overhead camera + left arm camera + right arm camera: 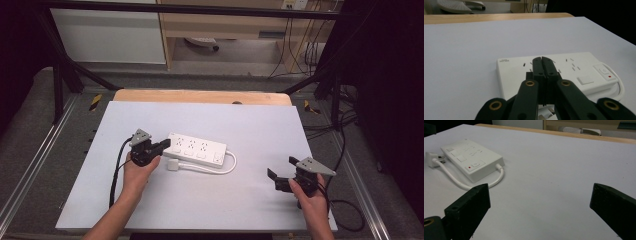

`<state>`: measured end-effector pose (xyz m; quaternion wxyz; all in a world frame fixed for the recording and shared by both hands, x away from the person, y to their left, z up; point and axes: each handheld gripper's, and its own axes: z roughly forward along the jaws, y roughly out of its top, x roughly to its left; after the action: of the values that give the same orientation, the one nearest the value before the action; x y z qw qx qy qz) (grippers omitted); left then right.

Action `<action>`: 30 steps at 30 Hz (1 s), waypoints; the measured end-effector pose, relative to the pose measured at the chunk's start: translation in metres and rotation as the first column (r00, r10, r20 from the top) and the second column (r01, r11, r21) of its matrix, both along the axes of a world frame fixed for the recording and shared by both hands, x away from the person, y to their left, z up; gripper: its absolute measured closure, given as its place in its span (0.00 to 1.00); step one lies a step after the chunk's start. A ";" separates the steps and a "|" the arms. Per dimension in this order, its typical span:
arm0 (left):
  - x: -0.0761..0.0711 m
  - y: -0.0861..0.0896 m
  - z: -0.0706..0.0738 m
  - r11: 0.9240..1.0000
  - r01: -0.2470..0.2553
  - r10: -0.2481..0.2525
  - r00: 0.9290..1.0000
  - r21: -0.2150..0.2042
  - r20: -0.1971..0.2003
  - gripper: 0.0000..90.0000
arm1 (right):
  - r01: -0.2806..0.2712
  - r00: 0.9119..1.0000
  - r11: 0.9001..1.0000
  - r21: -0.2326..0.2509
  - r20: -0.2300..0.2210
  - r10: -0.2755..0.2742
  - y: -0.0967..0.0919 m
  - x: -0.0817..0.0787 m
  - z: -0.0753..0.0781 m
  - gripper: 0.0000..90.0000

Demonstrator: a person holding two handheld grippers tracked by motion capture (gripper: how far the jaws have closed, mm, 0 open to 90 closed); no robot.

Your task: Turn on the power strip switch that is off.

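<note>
While the bench (150,200) sheet is bare apart from one item, your whole job sits just ahead of your left gripper (166,144): white power strip (195,148), lying flat, sockets up, its near end right under the left tips.

Left gripper: jaws pressed together, nothing between them. In the left gripper view the tips (541,65) hang over the strip's (574,72) first socket row; can't tell if they touch the top face.

Right gripper (273,178): jaws spread wide, holding nothing, well apart from the strip, which lies ahead and to its left in the right gripper view (472,158).

Cord (220,170) leaves the switch end, loops back along the near side of the strip to the plug (173,165), which lies loose just below and beside the left gripper. Plug pins (441,158) point at the strip body.

Risks, my read:
- Strip is light and unanchored. Push down or sideways with clenched jaws and it'll slide or pivot on the sheet.
- Go for the plug without opening first and you'll just shove it under the cord loop.
- Drag the plug and the stiff cord will tow the strip with it. The right gripper is too far off to brace it.
- Rocker switch (604,71) sits at the far end, easy to bump.
</note>
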<state>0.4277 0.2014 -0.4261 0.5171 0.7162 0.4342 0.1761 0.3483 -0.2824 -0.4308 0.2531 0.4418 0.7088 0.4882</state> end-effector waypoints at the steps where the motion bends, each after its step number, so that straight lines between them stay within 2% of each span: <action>1: 0.000 0.000 -0.001 1.000 0.001 -0.001 1.000 0.005 -0.002 1.00 | 0.000 1.000 1.000 0.000 0.000 0.000 0.000 0.000 0.000 0.04; 21: 0.006 -0.011 -0.013 0.998 0.020 -0.019 0.999 0.052 -0.035 1.00 | -0.001 1.000 1.000 0.002 -0.001 0.001 -0.001 0.000 0.000 0.04; 30: 0.008 -0.019 -0.018 0.998 0.040 -0.037 0.998 0.054 -0.049 1.00 | -0.001 1.000 1.000 0.000 -0.002 0.001 -0.001 0.000 0.000 0.04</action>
<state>0.4357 0.1821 -0.4436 0.4901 0.7424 0.4275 0.1609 0.3483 -0.2831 -0.4307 0.2518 0.4419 0.7094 0.4879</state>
